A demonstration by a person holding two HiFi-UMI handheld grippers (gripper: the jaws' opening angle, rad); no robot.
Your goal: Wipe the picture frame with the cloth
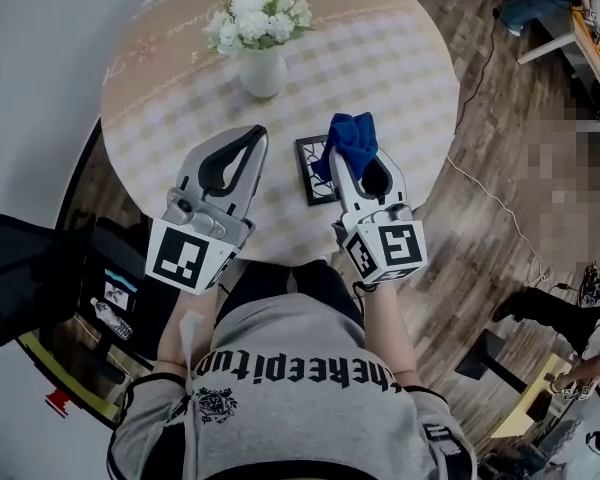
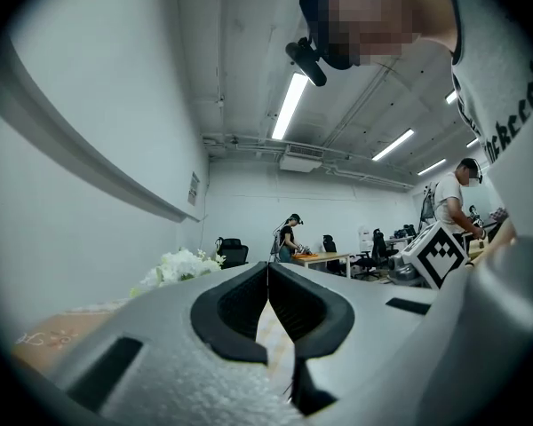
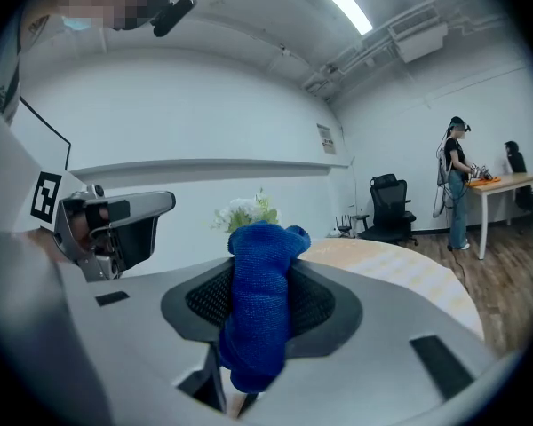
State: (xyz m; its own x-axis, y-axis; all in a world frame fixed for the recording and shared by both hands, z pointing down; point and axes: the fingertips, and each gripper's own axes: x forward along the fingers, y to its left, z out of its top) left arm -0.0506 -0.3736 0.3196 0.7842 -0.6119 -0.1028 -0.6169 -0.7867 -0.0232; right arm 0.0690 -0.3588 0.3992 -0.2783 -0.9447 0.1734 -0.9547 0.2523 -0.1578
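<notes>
While the right gripper [image 1: 354, 156] points forward, clamping the blue cloth [image 1: 351, 135] over the picture frame [image 1: 311, 171] lying on the round table [image 1: 400, 63], the left gripper [image 1: 254, 136] hovers alongside, its jaws together and empty.

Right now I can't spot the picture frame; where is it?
In the head view, the picture frame lies flat on the table, beside the right gripper, partly hidden by its blue cloth.

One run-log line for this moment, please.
right hand-held gripper: shut on blue cloth | left hand-held gripper: shut, empty | picture frame: flat on table
</notes>
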